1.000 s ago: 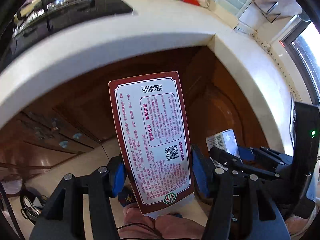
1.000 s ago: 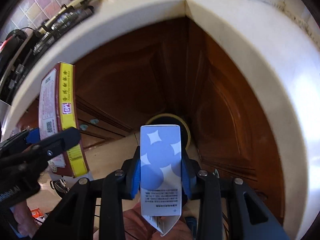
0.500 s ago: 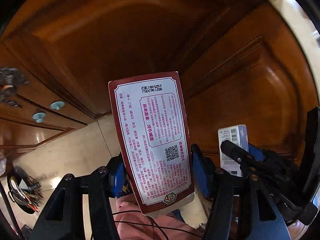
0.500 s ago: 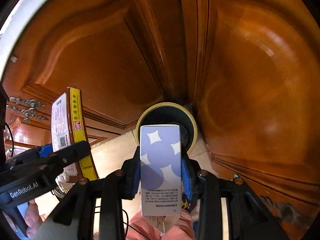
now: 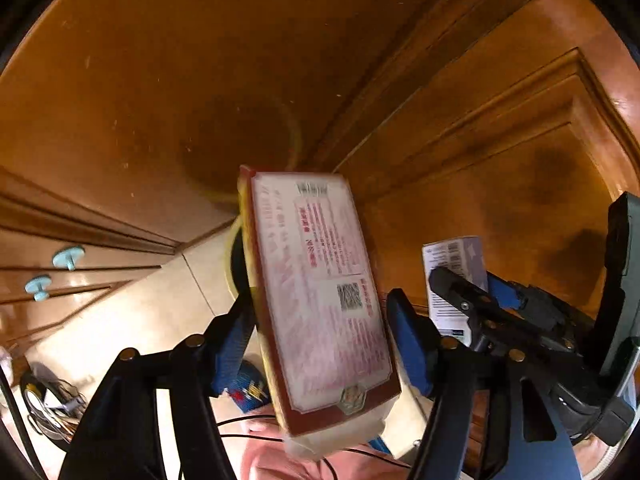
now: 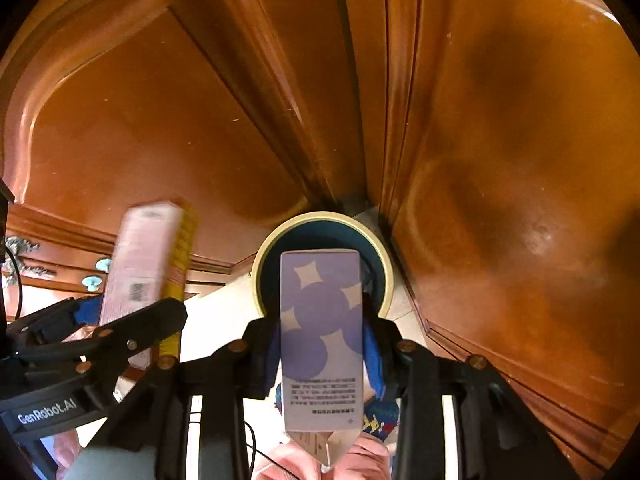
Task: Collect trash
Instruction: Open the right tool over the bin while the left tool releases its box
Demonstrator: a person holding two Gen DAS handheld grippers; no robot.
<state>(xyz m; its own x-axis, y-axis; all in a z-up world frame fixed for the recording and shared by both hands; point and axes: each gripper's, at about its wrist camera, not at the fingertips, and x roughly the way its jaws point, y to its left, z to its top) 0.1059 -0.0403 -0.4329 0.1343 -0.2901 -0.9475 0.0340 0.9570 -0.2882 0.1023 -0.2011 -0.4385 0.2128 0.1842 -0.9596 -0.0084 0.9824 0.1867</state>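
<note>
A red-bordered carton (image 5: 320,288) sits tilted and motion-blurred between the fingers of my left gripper (image 5: 320,320). Its jaws are opening and the blue pads (image 5: 404,344) no longer press on the carton. In the right wrist view the same carton (image 6: 144,264) shows at the left, beside the left gripper (image 6: 132,320). My right gripper (image 6: 322,328) is shut on a white box with blue circles (image 6: 322,320), held upright. A round bin with a cream rim (image 6: 324,218) and dark inside stands on the floor just beyond that box. The bin's rim (image 5: 230,264) peeks out behind the red carton.
Brown wooden cabinet doors (image 6: 500,160) meet in a corner behind the bin. Drawers with pale blue knobs (image 5: 68,256) are at the left. Beige floor tiles (image 5: 140,320) lie below, with a tangle of wires and tools (image 5: 48,400) at the lower left.
Both grippers have sunk from counter height to low in front of the cabinets, near the bin. The left jaws have widened and the red carton has tilted and blurred. The right grip is unchanged.
</note>
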